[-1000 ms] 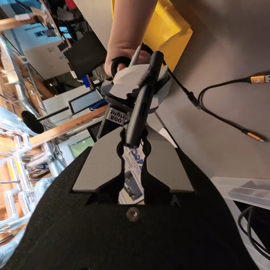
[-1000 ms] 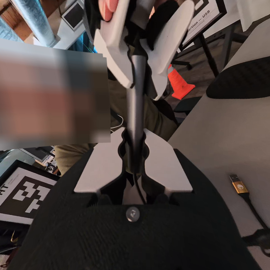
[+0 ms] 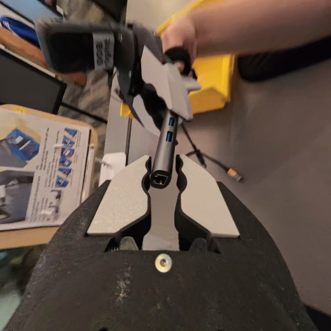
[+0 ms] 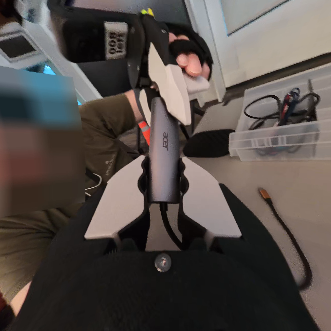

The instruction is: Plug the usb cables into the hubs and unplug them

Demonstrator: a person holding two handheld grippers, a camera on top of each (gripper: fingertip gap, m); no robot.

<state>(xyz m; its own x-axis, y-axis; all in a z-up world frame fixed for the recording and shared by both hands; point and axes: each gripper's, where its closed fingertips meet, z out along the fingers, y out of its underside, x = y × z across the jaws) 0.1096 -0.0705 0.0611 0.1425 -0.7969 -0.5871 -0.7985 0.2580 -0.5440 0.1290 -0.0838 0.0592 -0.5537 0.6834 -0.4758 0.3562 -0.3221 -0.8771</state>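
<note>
Grey worktop (image 3: 268, 143) carries the scene, with a yellow bin (image 3: 211, 86) at its far edge and a clear tray (image 4: 279, 136) of spare cables at another edge.

Hub (image 4: 163, 148): held in the air above the worktop, not resting on it. The right gripper (image 4: 163, 176) is clamped on the cable end of the hub, its lead running back between the fingers. In the left wrist view the same hub (image 3: 163, 154) points its square end port at the camera, with two blue ports showing along one side.

Left gripper (image 3: 163, 172): fingers spread to a moderate gap, the hub's free end sitting between them. The left finger appears close to or against the hub; a clear gap shows on the right side. No grip there. In the right wrist view the far end of the hub disappears behind that gripper's finger, so contact cannot be confirmed from that side.

Cable (image 3: 211, 161): lies loose on the worktop beyond the hub, orange plug (image 3: 232, 174) unplugged. Another orange plug (image 4: 265, 194) lies beside the right gripper.

Judgement: the hub is held end-on so the blue ports stay exposed for insertion. No cable is plugged in yet.
</note>
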